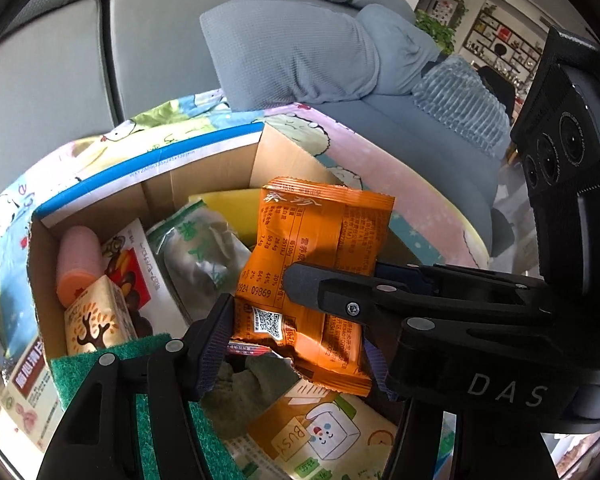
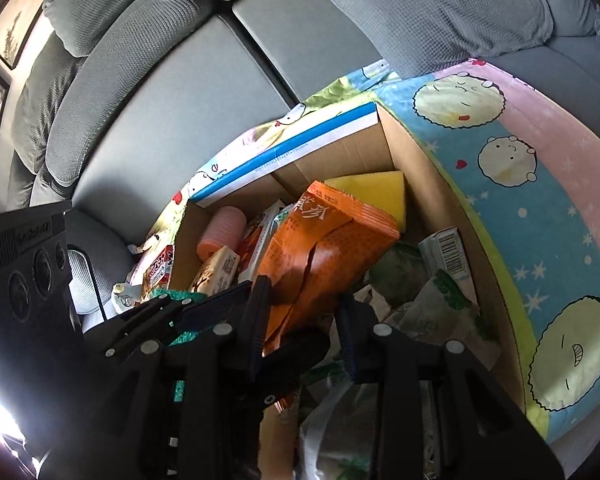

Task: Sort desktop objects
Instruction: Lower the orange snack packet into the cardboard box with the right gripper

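Observation:
An orange snack packet [image 1: 312,264] hangs over an open cardboard box [image 1: 147,168] full of snacks. My left gripper [image 1: 295,356] is shut on the packet's lower end, one pad at each side edge. The right gripper's finger [image 1: 320,292] comes in from the right and lies across the packet's face; its other finger is hidden behind. In the right wrist view the packet [image 2: 324,252] stands between the fingers of my right gripper [image 2: 304,324], which is shut on it. The left gripper's finger [image 2: 300,354] crosses below.
The box [image 2: 283,148] holds a pink roll [image 1: 79,256], a yellow sponge [image 1: 227,204], a green-and-white packet [image 1: 203,248], a tree-print carton [image 1: 95,320] and a green scouring pad [image 1: 111,356]. A cartoon-print cloth [image 2: 540,220] covers the table. A grey sofa [image 1: 159,60] stands behind.

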